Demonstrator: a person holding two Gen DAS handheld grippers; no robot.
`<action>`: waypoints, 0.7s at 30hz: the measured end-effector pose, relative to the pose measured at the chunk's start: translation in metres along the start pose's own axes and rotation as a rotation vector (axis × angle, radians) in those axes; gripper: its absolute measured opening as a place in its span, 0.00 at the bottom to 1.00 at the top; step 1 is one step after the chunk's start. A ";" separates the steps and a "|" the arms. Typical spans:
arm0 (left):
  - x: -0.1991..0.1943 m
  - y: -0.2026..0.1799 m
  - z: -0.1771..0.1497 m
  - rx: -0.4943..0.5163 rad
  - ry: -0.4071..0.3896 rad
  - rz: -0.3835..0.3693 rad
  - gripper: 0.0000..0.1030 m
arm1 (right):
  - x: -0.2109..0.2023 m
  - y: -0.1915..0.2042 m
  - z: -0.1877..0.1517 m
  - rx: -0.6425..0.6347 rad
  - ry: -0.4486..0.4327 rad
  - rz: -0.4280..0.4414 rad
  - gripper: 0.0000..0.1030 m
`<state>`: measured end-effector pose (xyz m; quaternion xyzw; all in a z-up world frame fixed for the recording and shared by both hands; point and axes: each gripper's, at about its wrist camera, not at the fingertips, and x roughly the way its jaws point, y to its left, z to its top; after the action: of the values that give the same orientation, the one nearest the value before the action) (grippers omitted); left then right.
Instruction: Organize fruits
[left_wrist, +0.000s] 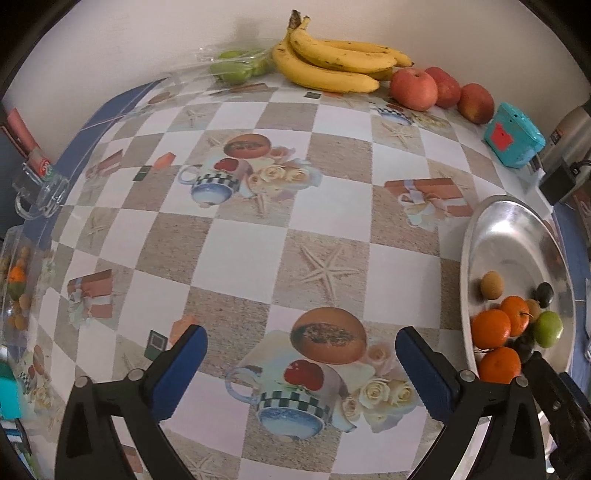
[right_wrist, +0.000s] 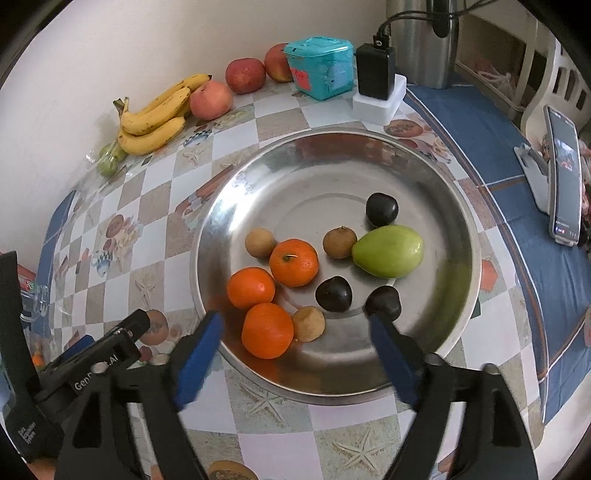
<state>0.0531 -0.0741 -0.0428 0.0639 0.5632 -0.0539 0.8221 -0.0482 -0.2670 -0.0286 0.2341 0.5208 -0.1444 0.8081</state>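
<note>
A round steel plate holds three oranges, a green fruit, three dark plums and three small brown fruits. My right gripper hangs open over the plate's near rim, above an orange and a brown fruit, pressing on nothing. My left gripper is open over the patterned tablecloth, left of the plate, with nothing between its fingers. Bananas, three red apples and green fruits in clear plastic lie along the far wall.
A teal box, a black charger on a white block and a steel flask stand behind the plate. A phone on a stand is at the right. A glass mug sits at the left table edge.
</note>
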 end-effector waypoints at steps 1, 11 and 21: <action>0.000 0.001 0.000 -0.001 0.000 0.005 1.00 | -0.001 0.001 0.000 -0.004 -0.007 -0.003 0.92; -0.001 0.008 0.001 0.008 -0.001 0.010 1.00 | -0.006 0.008 0.000 -0.036 -0.040 -0.012 0.93; -0.021 0.017 0.000 0.049 -0.068 0.155 1.00 | -0.011 0.015 -0.008 -0.069 -0.052 -0.024 0.93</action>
<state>0.0487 -0.0568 -0.0226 0.1257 0.5266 -0.0059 0.8407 -0.0517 -0.2500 -0.0175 0.1961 0.5071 -0.1419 0.8272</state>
